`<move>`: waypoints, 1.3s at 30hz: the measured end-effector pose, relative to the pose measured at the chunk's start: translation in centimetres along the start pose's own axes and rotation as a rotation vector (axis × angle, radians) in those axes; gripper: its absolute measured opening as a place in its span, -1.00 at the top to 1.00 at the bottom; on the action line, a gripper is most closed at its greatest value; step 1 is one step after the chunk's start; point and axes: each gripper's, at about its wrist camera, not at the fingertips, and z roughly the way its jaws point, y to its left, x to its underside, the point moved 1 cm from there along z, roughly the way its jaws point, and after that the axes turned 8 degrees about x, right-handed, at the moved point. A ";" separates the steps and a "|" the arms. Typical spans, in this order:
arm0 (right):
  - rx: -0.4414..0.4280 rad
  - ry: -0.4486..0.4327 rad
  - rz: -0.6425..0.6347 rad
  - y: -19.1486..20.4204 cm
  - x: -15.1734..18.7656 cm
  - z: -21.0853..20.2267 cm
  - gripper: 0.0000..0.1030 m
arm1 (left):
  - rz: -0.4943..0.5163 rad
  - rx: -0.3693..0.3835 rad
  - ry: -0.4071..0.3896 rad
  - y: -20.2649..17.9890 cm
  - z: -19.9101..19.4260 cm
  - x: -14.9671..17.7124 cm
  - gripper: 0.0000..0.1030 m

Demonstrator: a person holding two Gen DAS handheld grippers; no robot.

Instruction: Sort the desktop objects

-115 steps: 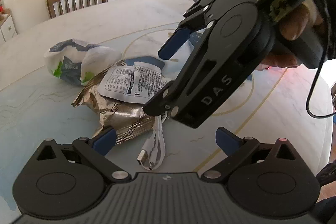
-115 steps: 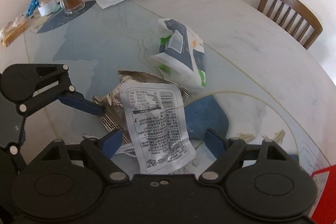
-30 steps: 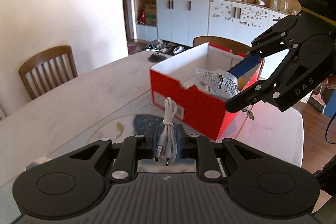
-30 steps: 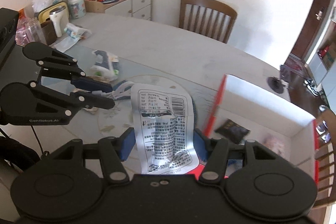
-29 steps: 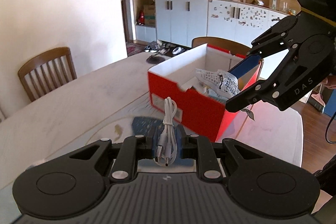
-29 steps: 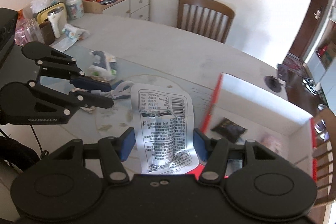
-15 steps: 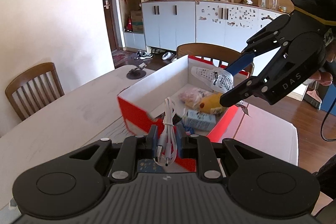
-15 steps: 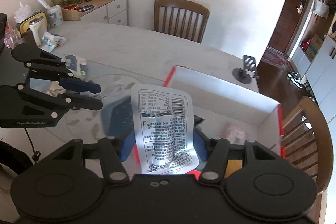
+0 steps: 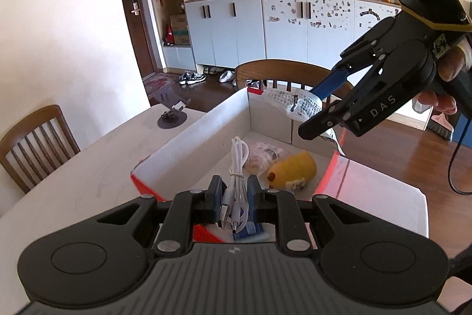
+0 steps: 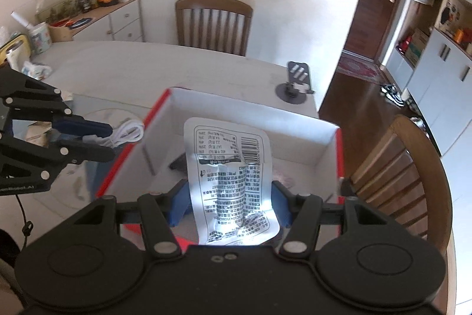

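Cable (image 9: 236, 164) first: it was a coiled white USB one, pinched between the blue pads of the left gripper (image 9: 233, 198), jaws clenched tight on it, the loop end sticking up and out over the near corner of the box (image 9: 188, 149). From the right wrist view you could see the same cable (image 10: 125, 135) poking out past the left gripper (image 10: 85, 139), just beside the box's red edge (image 10: 124, 155).

The other piece was a white packet (image 10: 233, 185) with black print and a barcode, held by the right gripper (image 10: 230, 202), jaws closed on its lower part, the rest of it standing up over the open box. In the left wrist view that packet (image 9: 295, 105) hung at the tip of the right gripper (image 9: 321, 111), above the far wall of the box.

Inside the box there was a yellow thing (image 9: 292, 170) lying on its side, touching a pale pink wrapped snack (image 9: 262, 157). Couldn't tell what the dark item further in was.

Box itself sat on the bench (image 9: 88, 167), red outside and white inside. A black phone stand (image 10: 295, 81) stood on the bench beyond it, wooden chair (image 10: 214, 24) behind that.
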 end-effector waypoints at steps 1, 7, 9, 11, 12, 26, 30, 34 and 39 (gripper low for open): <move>0.002 0.003 0.005 -0.4 0.0 0.3 -0.13 | 0.002 0.000 0.006 0.1 0.6 -0.4 0.67; 0.013 0.027 0.032 -2.4 0.1 2.3 -0.13 | 0.019 -0.007 0.043 1.1 4.1 -2.3 0.67; 0.013 0.038 0.042 -3.0 0.2 2.9 -0.13 | 0.027 -0.003 0.059 1.3 5.3 -2.7 0.67; 0.011 0.050 0.047 -3.3 0.2 3.8 -0.13 | 0.034 0.001 0.078 1.5 6.5 -2.9 0.67; 0.011 0.056 0.049 -3.4 0.2 4.1 -0.13 | 0.034 0.006 0.091 1.7 7.2 -3.1 0.67; -0.025 0.134 0.090 -5.0 1.4 8.1 -0.13 | 0.052 0.056 0.241 3.0 14.1 -4.3 0.67; -0.024 0.149 0.095 -5.1 1.6 8.8 -0.13 | 0.075 0.070 0.272 2.9 15.2 -4.2 0.67; -0.025 0.164 0.114 -5.3 1.8 9.6 -0.13 | 0.080 0.069 0.307 3.0 16.3 -4.2 0.67; -0.026 0.176 0.125 -5.5 1.9 10.4 -0.13 | 0.062 0.075 0.358 3.5 17.3 -3.7 0.67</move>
